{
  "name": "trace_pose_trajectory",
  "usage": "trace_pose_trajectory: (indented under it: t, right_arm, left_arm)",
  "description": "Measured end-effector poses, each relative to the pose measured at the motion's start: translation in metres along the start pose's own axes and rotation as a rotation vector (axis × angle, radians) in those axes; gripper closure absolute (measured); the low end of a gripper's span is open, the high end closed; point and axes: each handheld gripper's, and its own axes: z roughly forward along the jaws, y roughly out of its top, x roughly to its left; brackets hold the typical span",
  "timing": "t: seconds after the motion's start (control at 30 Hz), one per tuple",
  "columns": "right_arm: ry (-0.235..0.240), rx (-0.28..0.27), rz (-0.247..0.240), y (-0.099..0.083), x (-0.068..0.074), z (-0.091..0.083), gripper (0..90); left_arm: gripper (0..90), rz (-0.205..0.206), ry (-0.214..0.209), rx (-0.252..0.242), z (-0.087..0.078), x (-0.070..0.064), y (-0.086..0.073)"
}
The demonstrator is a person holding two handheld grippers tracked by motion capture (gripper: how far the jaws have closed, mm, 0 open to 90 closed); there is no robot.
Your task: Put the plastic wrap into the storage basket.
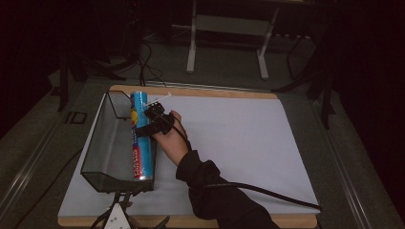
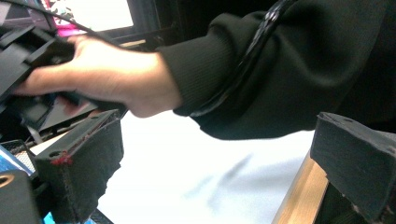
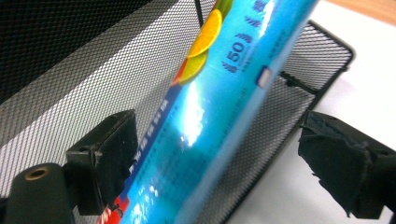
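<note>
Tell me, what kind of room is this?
Probably a lab or workshop set up for recording: a wooden table under a white sheet, a mesh tray holding a blue tube, cables and metal stands on the floor.

Long box (image 1: 142,136): bright blue, orange-yellow citrus print near its upper end, red band with white lettering toward the lower end; mesh basket (image 1: 106,143): black wire grid; table mat (image 1: 239,143): plain white, tan wooden border; sleeve (image 1: 219,198): black.
</note>
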Motion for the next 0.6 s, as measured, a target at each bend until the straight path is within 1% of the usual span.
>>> trace_pose_trajectory:
  t: [0.1,0.2,0.23,0.33,0.37,0.43,0.47,0.5,0.6]
  right_arm:
    - [-0.006,-0.020,-0.024,-0.002,-0.004,-0.014,12.6]
    - [-0.043,-0.028,-0.054,-0.005,-0.009,-0.027,12.5]
    - [-0.059,-0.035,-0.058,-0.007,-0.011,-0.030,12.6]
    - [-0.060,-0.053,-0.044,-0.012,-0.020,-0.041,12.8]
    - [-0.063,-0.067,-0.042,-0.014,-0.023,-0.044,12.8]
    - [-0.089,-0.079,-0.053,-0.018,-0.027,-0.051,12.9]
    - [-0.089,-0.079,-0.053,-0.018,-0.027,-0.051,12.9]
    - [-0.106,-0.099,-0.070,-0.024,-0.034,-0.061,12.9]
    - [-0.119,-0.106,-0.072,-0.028,-0.039,-0.067,13.0]
  left_arm:
    - [3.5,-0.004,0.000,0.003,0.001,0.000,0.000]
    - [3.5,-0.002,0.002,0.006,0.001,0.000,0.000]
    - [3.5,-0.002,0.002,0.006,0.002,0.000,0.000]
    - [3.5,-0.001,0.003,0.007,0.002,0.000,-0.001]
    - [3.5,-0.001,0.003,0.010,0.003,0.000,-0.001]
    - [3.5,-0.002,0.003,0.011,0.003,0.000,-0.001]
    - [3.5,-0.002,0.003,0.011,0.003,0.000,-0.001]
    - [3.5,-0.001,0.002,0.013,0.003,0.000,-0.001]
    - [3.5,0.001,0.003,0.014,0.003,0.000,-0.001]
